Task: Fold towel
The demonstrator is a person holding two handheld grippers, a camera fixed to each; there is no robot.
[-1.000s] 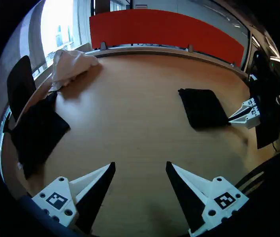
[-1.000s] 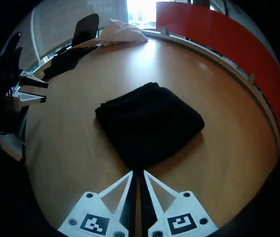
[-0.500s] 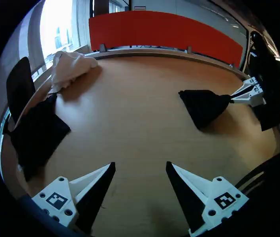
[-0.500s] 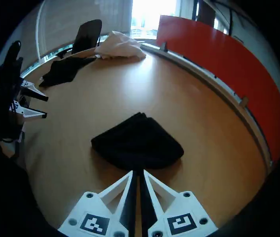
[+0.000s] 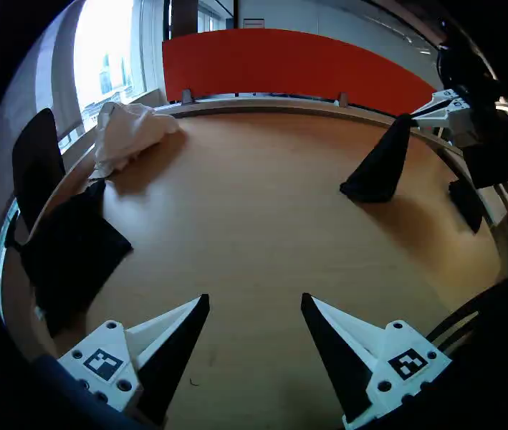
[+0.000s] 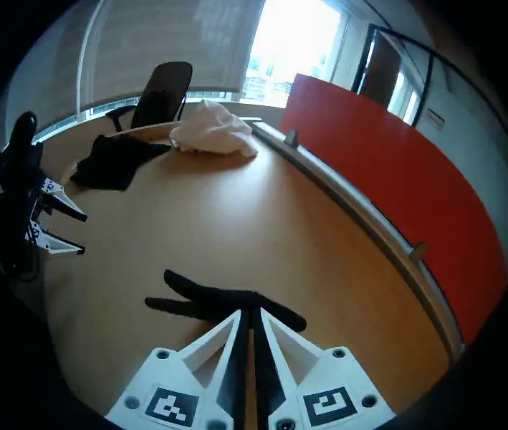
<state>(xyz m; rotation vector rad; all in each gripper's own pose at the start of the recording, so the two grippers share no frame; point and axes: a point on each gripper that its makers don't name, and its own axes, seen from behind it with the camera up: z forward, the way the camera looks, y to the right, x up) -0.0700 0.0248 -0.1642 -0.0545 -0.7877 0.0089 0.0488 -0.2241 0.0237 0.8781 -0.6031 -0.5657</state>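
Much towel (image 6: 207,299) behind right claw (image 6: 248,317)

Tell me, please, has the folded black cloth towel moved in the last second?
Yes. Flat on the wooden table before, the black towel now hangs from the right gripper, up nearer the red partition.

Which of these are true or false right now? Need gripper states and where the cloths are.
1. The right gripper is shut on the black towel. True.
2. The left gripper holds the white cloth. False: it is open and holds nothing; the white cloth lies at the far end of the table.
3. The black towel lies flat. False: it hangs from the right gripper.
4. A second black cloth lies at the table edge near the chair. True.
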